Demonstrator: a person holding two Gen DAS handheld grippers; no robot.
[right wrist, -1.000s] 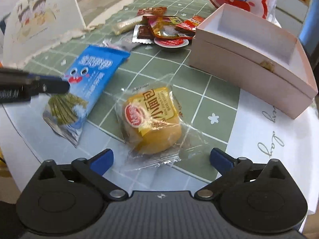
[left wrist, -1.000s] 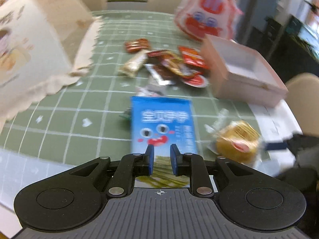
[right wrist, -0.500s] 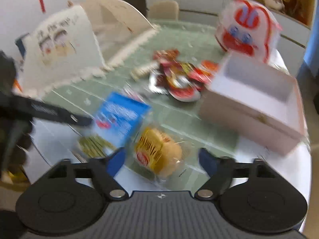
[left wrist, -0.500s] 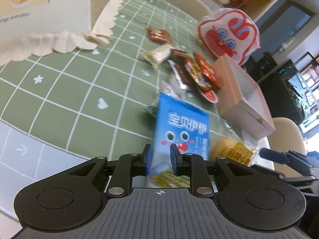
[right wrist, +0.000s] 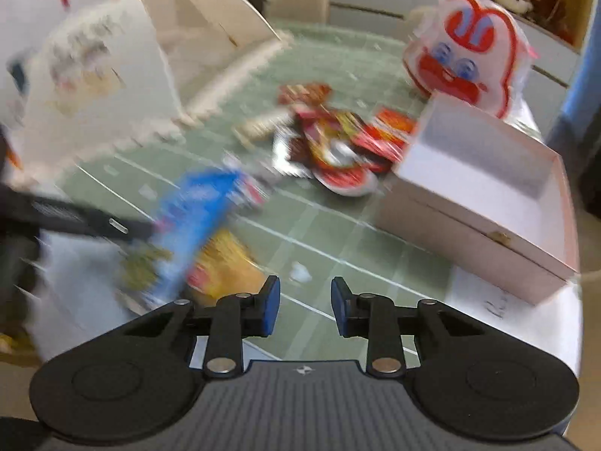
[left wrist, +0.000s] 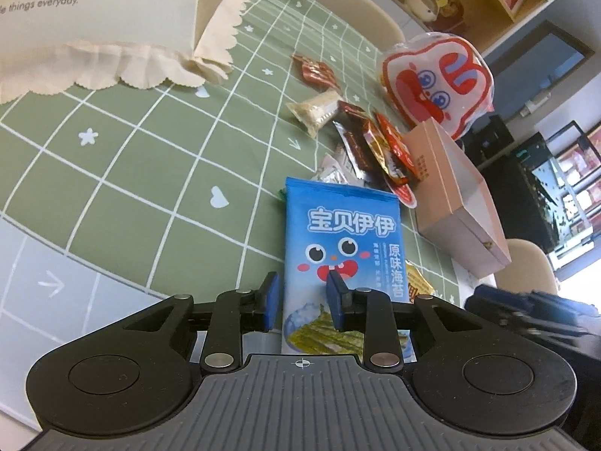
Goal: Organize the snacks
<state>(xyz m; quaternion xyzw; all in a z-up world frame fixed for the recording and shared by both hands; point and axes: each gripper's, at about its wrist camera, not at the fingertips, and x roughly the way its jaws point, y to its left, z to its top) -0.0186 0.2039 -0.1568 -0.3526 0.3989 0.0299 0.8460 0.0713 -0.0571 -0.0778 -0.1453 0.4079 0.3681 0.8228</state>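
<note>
A blue seaweed packet (left wrist: 342, 225) lies on the green checked tablecloth, straight ahead of my left gripper (left wrist: 302, 300). That gripper's jaws are opening. The left pad stands just off the packet's edge and the right fingertip crosses its face, with no pad visibly pressing. In the blurred right wrist view the same packet (right wrist: 195, 218) overlaps a yellow wrapped bun (right wrist: 225, 274), and a finger (right wrist: 94, 221) of the left gripper reaches it from the left. My right gripper (right wrist: 304, 300) hangs above bare cloth, jaws closing with nothing between them. The bun sits to its left.
An open pink box (right wrist: 469, 225) stands at the right, with a red-and-white rabbit bag (right wrist: 469, 60) behind it. A pile of small red and brown snack packs (right wrist: 330, 146) lies in the middle. A cream paper bag (left wrist: 94, 11) fills the far left. Chairs ring the table.
The left gripper has rolled and closed in on the blue packet while its jaws widened. The right gripper has risen off the bun, and its jaws have narrowed from wide open.
</note>
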